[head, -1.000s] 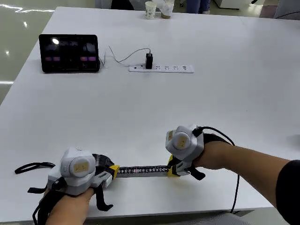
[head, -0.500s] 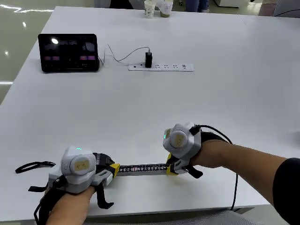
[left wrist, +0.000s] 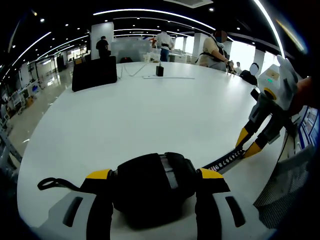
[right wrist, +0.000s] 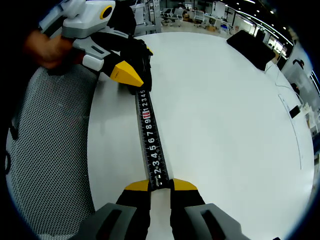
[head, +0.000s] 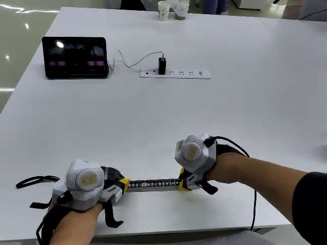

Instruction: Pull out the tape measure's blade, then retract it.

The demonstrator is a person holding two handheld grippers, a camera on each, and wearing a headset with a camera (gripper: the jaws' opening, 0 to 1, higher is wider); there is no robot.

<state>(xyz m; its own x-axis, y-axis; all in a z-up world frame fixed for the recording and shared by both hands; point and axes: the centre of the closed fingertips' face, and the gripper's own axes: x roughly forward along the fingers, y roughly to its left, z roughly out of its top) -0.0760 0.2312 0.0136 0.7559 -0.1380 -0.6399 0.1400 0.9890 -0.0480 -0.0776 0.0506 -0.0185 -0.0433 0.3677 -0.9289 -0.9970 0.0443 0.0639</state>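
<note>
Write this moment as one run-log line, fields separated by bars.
left gripper: shut on tape measure | right gripper: shut on blade | blade: partly out, stretched between both grippers

We look across a broad white rectangular table set on a glossy pale floor that mirrors the lamps. On it stand a black tablet screen and a white power strip with a black plug. A white paper cup stands at the far edge. In the left gripper view we make out long curved ceiling light strips and people standing beyond the table.
</note>
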